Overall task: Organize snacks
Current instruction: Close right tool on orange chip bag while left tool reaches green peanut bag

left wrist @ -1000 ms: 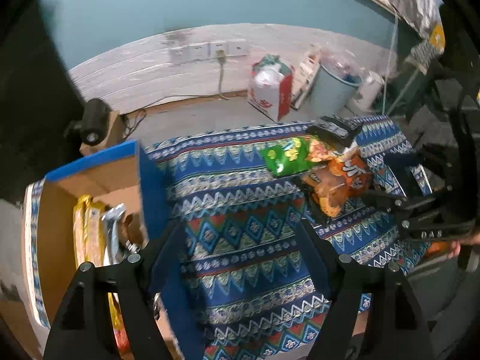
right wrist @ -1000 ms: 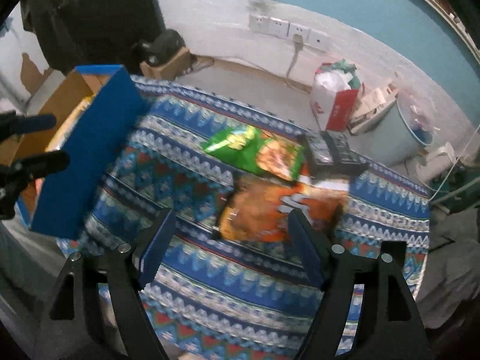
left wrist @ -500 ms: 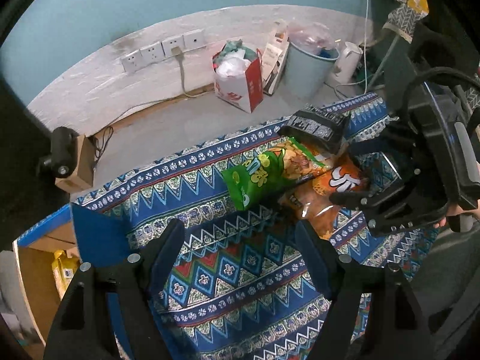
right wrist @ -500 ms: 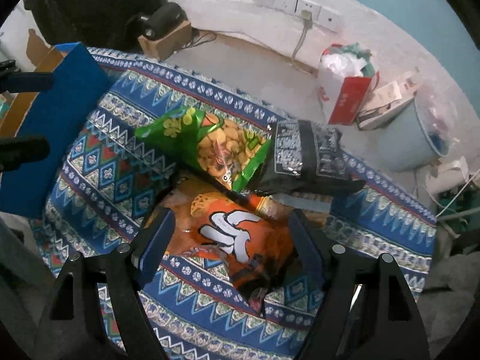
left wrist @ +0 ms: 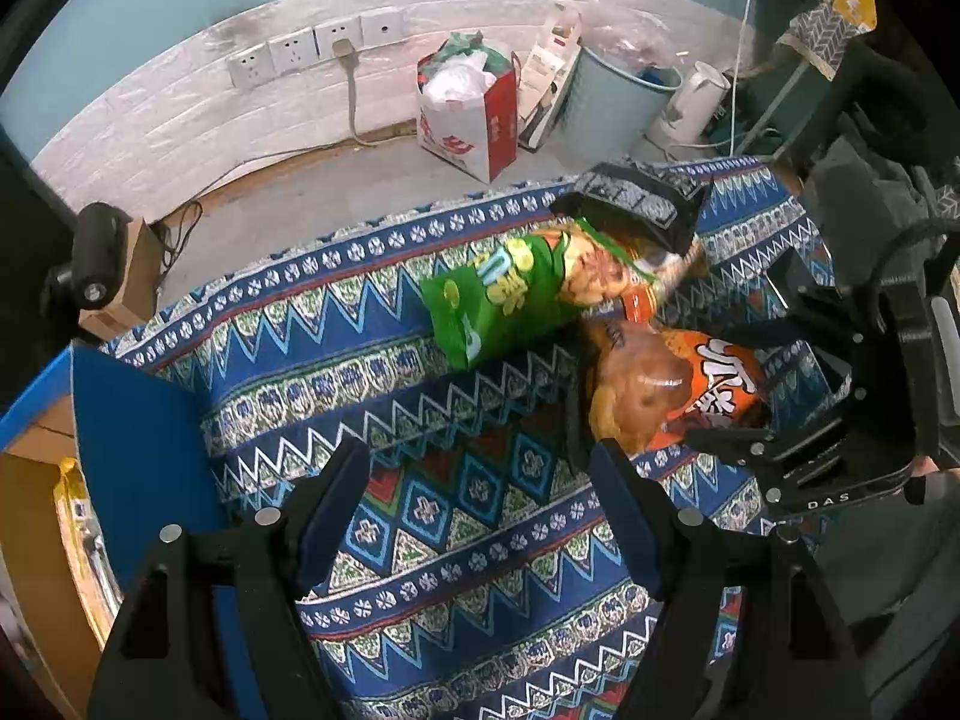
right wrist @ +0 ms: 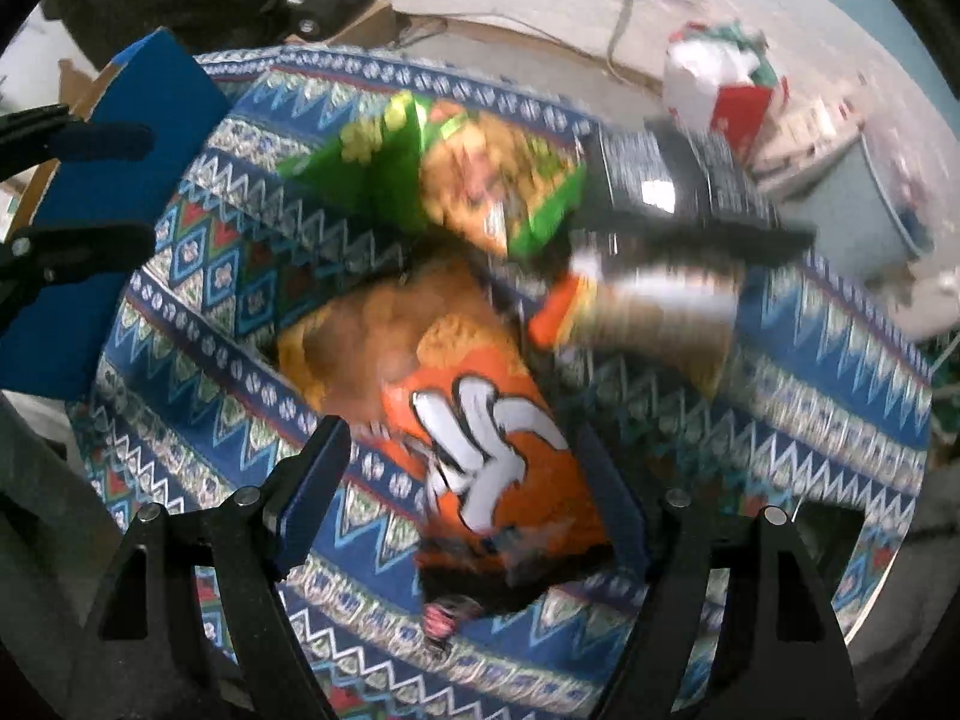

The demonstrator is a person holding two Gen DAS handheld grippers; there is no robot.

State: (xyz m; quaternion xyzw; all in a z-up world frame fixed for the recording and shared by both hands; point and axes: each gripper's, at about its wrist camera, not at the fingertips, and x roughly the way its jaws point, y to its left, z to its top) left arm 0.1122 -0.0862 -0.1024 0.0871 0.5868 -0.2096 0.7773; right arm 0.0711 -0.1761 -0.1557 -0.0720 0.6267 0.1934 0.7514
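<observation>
The orange snack bag (right wrist: pixel 480 420) lies on the patterned counter (right wrist: pixel 810 420), its long axis running away from the right claw (right wrist: pixel 462 480), whose released jaws straddle its near end. Blur hides whether they touch. The left claw (left wrist: pixel 480 516), also released and empty, hangs farther off.

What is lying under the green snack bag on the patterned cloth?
The green snack bag overlaps the orange snack bag at one end, and a black packet sits behind it. Its other end rests on the patterned cloth. Anything beneath its middle is covered.
</observation>
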